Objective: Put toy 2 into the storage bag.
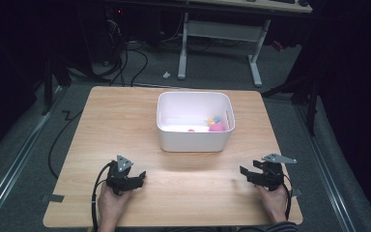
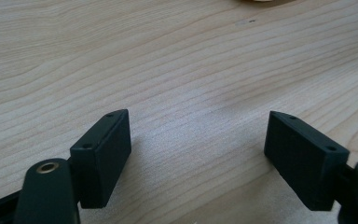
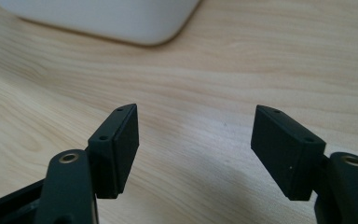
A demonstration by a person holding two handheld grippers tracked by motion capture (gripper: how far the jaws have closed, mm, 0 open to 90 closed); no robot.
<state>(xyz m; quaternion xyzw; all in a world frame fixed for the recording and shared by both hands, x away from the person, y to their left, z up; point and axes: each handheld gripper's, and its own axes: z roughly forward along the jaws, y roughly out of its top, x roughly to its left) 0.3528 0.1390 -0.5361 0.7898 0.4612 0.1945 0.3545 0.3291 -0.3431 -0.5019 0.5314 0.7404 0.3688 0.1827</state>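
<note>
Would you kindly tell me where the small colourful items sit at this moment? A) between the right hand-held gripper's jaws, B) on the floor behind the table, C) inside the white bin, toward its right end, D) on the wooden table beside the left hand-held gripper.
C: in the high view the colourful items lie inside the white bin, gathered toward its right end.

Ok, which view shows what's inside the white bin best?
The high view: it looks down into the bin, showing small pink, yellow and blue items at its right end. The right gripper view catches just a blurred outer corner; the left gripper view just a sliver at the top edge.
</note>
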